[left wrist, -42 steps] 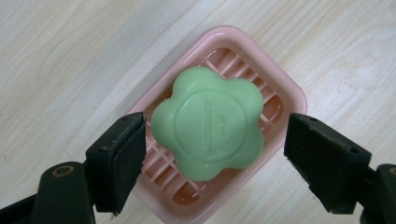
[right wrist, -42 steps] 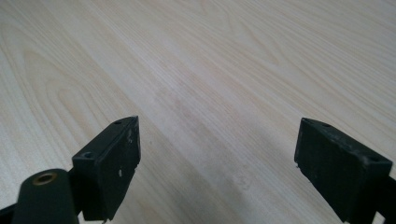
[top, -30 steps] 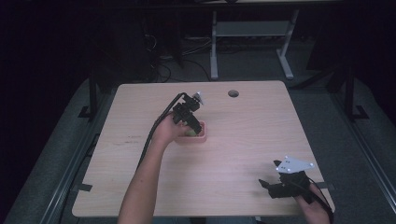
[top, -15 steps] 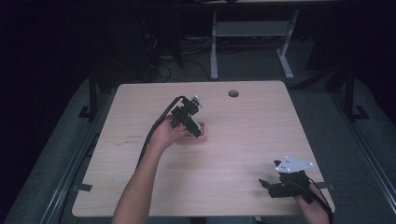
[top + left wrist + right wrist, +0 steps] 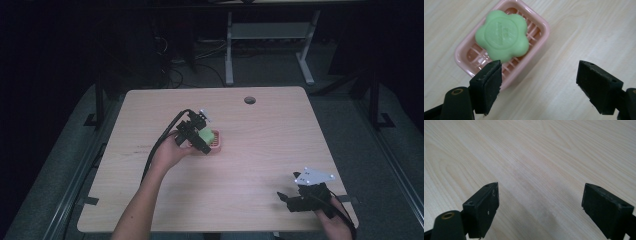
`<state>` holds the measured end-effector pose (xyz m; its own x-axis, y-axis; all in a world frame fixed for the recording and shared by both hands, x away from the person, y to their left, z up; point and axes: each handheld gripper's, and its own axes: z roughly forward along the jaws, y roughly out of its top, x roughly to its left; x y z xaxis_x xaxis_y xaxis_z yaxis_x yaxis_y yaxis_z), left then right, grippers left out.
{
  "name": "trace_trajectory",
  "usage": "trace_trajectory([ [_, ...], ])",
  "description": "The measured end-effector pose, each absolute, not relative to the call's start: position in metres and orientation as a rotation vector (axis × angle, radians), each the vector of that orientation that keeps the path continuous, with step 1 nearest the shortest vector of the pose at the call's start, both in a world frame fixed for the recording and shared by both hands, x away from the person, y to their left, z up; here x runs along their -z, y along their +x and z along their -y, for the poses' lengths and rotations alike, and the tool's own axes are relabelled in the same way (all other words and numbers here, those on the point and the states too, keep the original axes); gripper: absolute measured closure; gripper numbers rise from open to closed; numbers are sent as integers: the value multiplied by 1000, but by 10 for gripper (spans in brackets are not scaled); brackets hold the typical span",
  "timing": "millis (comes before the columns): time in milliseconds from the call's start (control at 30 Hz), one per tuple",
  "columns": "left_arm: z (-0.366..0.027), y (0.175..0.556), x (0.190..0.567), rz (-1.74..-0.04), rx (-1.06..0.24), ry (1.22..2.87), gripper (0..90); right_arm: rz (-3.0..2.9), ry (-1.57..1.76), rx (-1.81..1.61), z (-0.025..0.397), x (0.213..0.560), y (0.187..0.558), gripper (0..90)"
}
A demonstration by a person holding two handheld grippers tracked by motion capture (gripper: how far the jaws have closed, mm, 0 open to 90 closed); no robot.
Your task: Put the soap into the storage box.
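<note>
A green flower-shaped soap (image 5: 502, 35) is seen lying in a pink soap dish (image 5: 537, 53) near the middle of the bench (image 5: 260, 150). The left gripper (image 5: 537, 82) is held just above the dish with its jaws spread wide and empty. The right gripper (image 5: 540, 207) is held low over bare wood at the bench's near right corner, jaws likewise wide apart.

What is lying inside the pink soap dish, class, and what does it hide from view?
A green flower-shaped soap lies in the pink soap dish, resting on its slatted floor. The slats beneath the soap are covered, so they cannot be seen. The left gripper is open nearby.
</note>
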<state>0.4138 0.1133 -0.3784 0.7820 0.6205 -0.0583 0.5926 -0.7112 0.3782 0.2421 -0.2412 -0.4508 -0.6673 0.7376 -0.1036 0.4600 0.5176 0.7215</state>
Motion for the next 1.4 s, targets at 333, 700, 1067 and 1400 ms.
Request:
trace_trajectory([
  [333,-131,398,380,-929,-106,2552,205,-2359,999,-934,241,452,243,138],
  [700,-147,379,389,-913,-94,2530,204,-2355,1006,-933,241,454,242,138],
  [1067,-160,363,387,-880,-115,2516,205,-2354,1018,-923,242,455,242,139],
  [1400,-165,349,388,-864,-129,2514,205,-2355,1016,-912,242,456,243,139],
])
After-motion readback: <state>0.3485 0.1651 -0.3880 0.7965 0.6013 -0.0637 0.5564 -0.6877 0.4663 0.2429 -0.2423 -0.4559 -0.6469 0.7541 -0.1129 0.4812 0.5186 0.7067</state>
